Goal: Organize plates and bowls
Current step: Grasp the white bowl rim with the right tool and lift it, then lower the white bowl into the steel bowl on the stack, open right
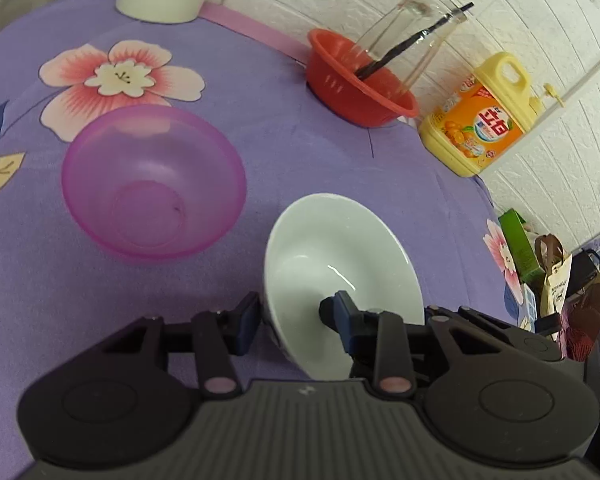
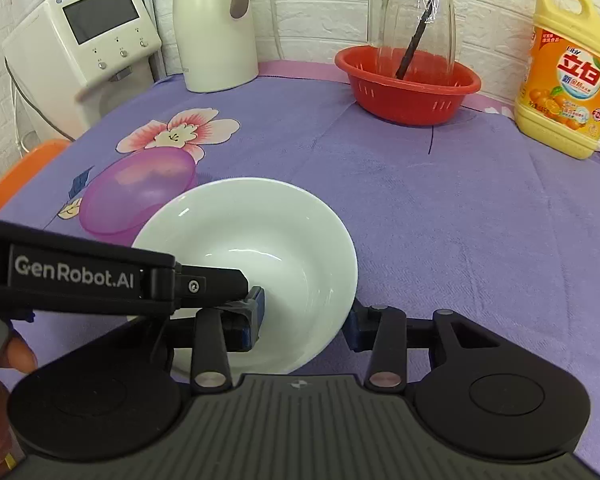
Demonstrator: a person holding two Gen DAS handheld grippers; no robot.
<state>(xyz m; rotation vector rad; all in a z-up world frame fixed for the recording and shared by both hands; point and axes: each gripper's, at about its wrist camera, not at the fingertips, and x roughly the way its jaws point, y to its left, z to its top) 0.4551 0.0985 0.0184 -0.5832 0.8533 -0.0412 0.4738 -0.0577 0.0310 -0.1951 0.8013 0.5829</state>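
Observation:
A white bowl [image 1: 332,264] is tilted above the purple floral tablecloth [image 1: 300,152]. My left gripper [image 1: 296,316] straddles its near rim, one finger outside and one inside. In the right wrist view the same bowl [image 2: 260,248] sits between the fingers of my right gripper [image 2: 304,320], its right rim against the right finger, while the left gripper's arm [image 2: 100,280] reaches into it from the left. A translucent pink bowl [image 1: 152,180] stands upright on the cloth to the left; it also shows in the right wrist view [image 2: 136,196], behind the white bowl.
A red colander [image 2: 408,88] holding a glass jug [image 2: 416,16] stands at the back. A yellow detergent bottle [image 2: 568,68] is at the back right. A white kettle [image 2: 216,28] and a white appliance [image 2: 84,44] are at the back left. Bags [image 1: 556,280] lie beyond the table's right edge.

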